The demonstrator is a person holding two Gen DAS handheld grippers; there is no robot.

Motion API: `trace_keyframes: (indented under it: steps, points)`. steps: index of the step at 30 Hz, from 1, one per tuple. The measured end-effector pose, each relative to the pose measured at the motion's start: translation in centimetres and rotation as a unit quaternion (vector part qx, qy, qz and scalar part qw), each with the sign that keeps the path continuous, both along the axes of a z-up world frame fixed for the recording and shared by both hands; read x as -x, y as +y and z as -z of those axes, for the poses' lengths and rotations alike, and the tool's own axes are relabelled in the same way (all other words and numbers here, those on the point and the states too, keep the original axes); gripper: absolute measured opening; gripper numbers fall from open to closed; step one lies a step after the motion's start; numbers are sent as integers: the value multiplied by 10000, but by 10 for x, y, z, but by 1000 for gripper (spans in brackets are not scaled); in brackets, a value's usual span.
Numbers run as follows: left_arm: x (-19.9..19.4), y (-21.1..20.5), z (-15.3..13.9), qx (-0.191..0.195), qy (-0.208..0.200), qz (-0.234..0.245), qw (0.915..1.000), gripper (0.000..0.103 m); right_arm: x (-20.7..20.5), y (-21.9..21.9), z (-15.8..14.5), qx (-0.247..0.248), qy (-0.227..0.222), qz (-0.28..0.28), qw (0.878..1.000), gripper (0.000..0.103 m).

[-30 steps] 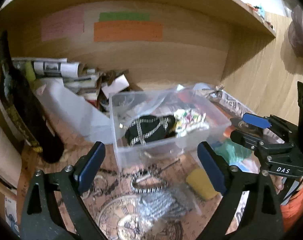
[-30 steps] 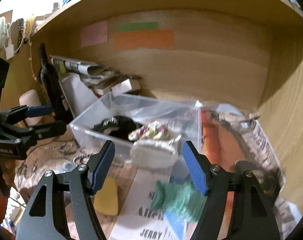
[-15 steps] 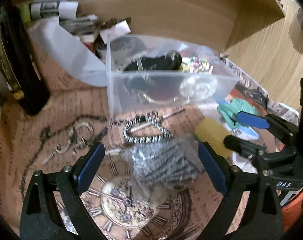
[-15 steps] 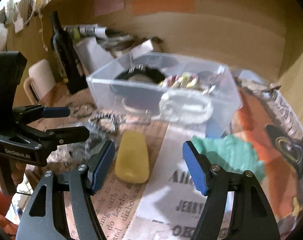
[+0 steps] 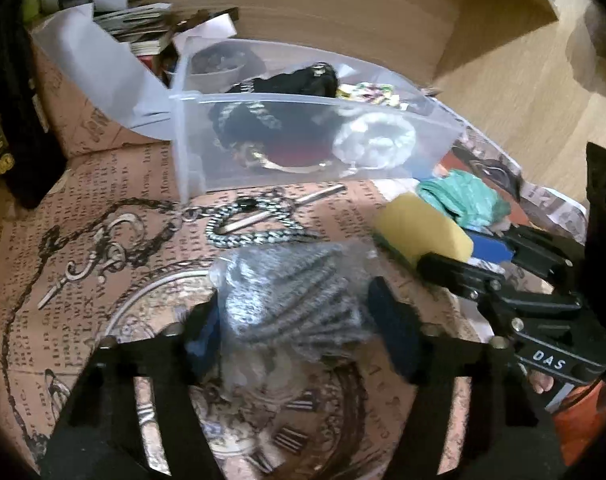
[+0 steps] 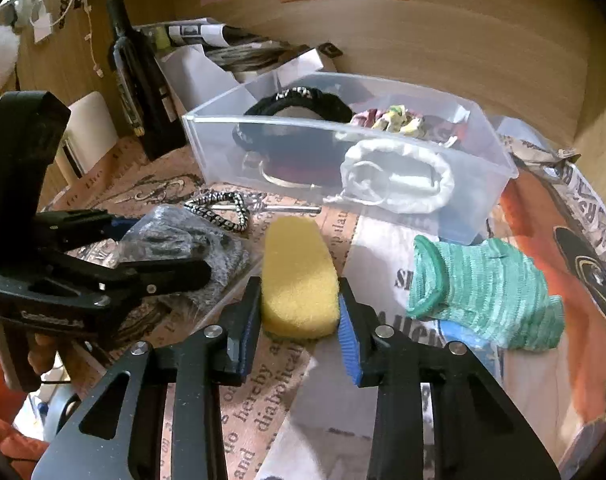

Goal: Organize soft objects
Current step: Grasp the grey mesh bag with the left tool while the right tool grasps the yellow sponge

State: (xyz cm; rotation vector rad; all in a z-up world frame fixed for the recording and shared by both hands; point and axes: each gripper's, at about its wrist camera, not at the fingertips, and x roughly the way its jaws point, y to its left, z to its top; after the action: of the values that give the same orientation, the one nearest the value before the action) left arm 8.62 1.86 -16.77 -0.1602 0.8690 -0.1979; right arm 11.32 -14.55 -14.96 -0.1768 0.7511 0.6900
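A clear plastic bin [image 6: 483,168] holds a black band, a white pouch [image 6: 399,180] and a coloured scrunchie. My right gripper [image 6: 299,320] has its jaws against both sides of a yellow sponge [image 6: 299,272] on the table. My left gripper [image 5: 295,328] straddles a grey knitted item in a clear bag [image 5: 287,292], jaws touching its sides; it also shows in the right wrist view [image 6: 183,240]. A green knit sock [image 6: 483,292] lies right of the sponge. The sponge [image 5: 423,232] and sock [image 5: 467,200] also show in the left wrist view.
A black-and-white braided band [image 6: 223,208] and a metal pin [image 5: 287,212] lie in front of the bin. A dark bottle [image 6: 135,76], papers and a white box stand at the back left. A wooden wall and shelf close the back.
Both grippers moved down and forward to the table. The left closed in around the bagged grey item; the right closed in on the yellow sponge.
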Motion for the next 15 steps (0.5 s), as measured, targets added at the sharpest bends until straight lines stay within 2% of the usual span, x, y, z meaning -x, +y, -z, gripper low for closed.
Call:
trace_keyframes:
  steps: [4,7,15]
  points:
    - [4,-6,-6,-86,-136,120,9998,42,3,-5,-7,-56,-133,84,9999,31]
    - [6,-6,-11,-26,-175,106,9998,38,6,-10,-12,-130,-212,144,9996,31]
    - [13,-2,-37,28,-548,-15,9985,36,7,-25,-37,-311,-594,375,9970,31]
